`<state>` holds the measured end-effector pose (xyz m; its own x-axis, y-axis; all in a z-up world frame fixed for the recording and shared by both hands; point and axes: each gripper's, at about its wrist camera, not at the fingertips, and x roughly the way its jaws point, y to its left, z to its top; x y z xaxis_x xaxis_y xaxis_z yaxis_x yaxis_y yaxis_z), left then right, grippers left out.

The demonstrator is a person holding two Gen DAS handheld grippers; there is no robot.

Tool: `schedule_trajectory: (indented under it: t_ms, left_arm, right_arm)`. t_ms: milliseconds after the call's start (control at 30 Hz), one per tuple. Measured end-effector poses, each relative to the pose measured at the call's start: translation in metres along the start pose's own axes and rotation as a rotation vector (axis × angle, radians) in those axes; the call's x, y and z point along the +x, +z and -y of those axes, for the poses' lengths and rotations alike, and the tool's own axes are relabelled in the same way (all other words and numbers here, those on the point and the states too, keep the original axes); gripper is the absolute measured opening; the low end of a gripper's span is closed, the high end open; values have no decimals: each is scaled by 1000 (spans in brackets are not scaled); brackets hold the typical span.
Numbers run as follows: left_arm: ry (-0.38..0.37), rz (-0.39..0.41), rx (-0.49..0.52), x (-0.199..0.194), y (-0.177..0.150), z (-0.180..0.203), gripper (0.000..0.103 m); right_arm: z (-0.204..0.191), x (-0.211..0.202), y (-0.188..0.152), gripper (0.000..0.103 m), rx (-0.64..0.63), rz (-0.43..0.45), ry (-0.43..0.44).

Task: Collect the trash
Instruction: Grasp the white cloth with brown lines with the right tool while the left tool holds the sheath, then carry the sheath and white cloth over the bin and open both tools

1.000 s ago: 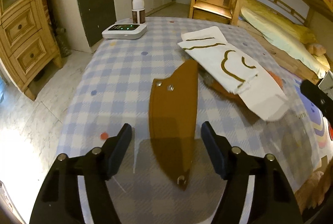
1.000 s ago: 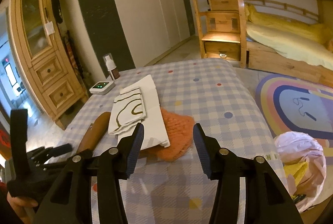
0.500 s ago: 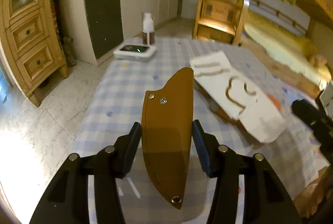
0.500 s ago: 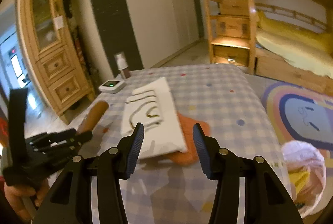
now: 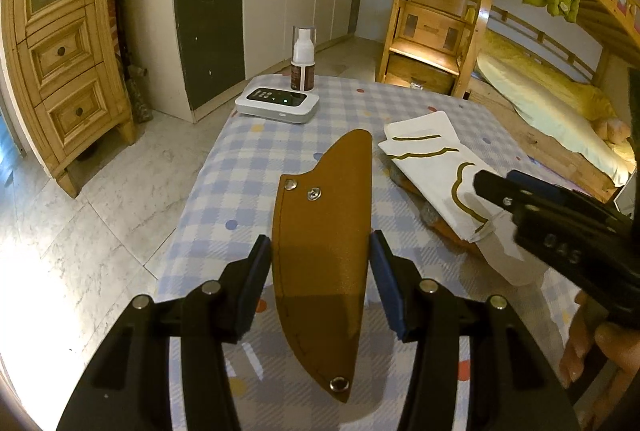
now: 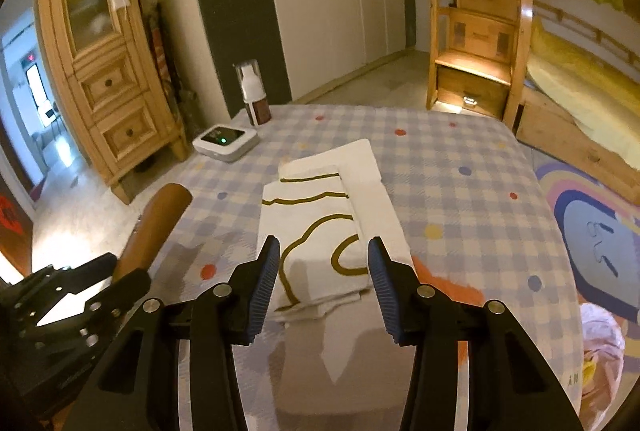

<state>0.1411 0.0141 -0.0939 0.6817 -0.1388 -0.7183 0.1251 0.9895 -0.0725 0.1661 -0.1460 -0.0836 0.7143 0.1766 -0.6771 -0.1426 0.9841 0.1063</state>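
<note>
Brown sheath (image 5: 320,251), frame centre, is pinched in the left tool (image 5: 320,285); the right tool (image 6: 322,281) gapes empty over white paper (image 6: 320,231). A light pinch risks slipping.

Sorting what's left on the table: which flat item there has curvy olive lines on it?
The folded white cloth, lying over something orange; the brown sheath in the left gripper is plain.

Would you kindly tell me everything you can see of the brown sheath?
The brown sheath is flat and blade-shaped, seemingly leather, with stitching along one edge, two metal studs near its wide end and one at its pointed tip. The left gripper clamps its sides, holding it lifted off the checked tablecloth, the tip towards the camera. The right wrist view shows it edge-on.
</note>
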Motion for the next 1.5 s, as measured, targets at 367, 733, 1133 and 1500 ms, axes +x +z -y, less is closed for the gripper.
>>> schedule_trajectory:
  t_ms: [367,733,1133,1500]
  left_arm:
    - [2,-26,-17,7,-1,-1,49]
    - [-17,-6,-38,3,-2,-4,49]
    - [-174,74,44,-20,-5,38,49]
    - [-400,27,244,-26,-6,169,49]
  right_arm:
    - [-10,15,-15,47,-94,-78,-103]
    - [-1,-22,-7,4,-28,70,10]
    - [54,-112,-11,5,60,158,-83]
    - [132,-155,-69,5,207,130,-234]
